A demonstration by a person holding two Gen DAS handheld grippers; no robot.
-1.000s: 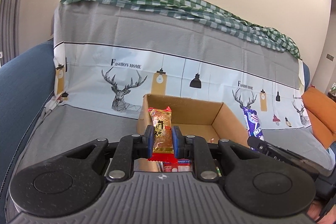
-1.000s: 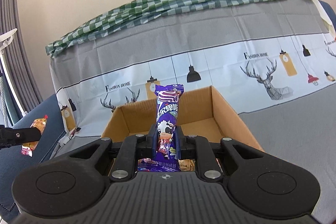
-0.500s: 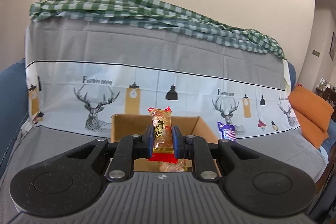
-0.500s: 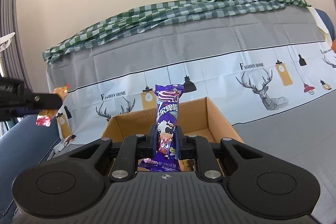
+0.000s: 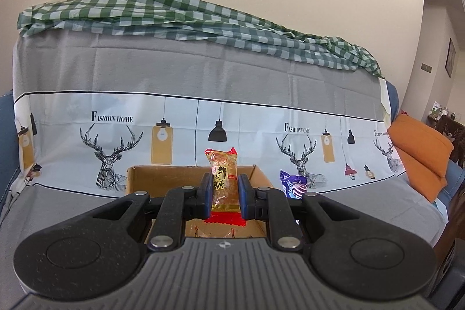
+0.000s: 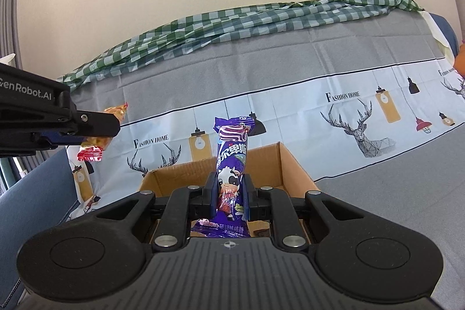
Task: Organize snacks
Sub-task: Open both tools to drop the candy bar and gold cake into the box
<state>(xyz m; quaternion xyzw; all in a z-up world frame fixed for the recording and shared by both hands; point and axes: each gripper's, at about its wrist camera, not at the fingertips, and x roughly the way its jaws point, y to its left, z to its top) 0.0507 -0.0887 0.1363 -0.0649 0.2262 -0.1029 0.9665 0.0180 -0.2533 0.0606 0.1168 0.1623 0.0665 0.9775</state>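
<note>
My left gripper (image 5: 224,188) is shut on a golden-brown candy packet with red ends (image 5: 223,179), held upright above the open cardboard box (image 5: 162,179). My right gripper (image 6: 229,193) is shut on a purple snack packet with a cartoon cow (image 6: 231,161), also upright above the same box (image 6: 293,167). The left gripper with its packet (image 6: 96,141) shows at the left of the right wrist view. The purple packet's top (image 5: 293,188) peeks out at the right of the left wrist view. More wrapped snacks (image 5: 215,230) lie inside the box.
The box stands on a sofa seat under a grey cover with deer and lamp prints (image 5: 116,141). A green checked cloth (image 5: 174,16) lies along the backrest top. An orange cushion (image 5: 421,159) sits at the right end. A blue armrest (image 6: 35,208) is at the left.
My left gripper has risen and swung right with its packet, so the box sits lower and more central. In the right wrist view the left gripper has come closer and higher.
</note>
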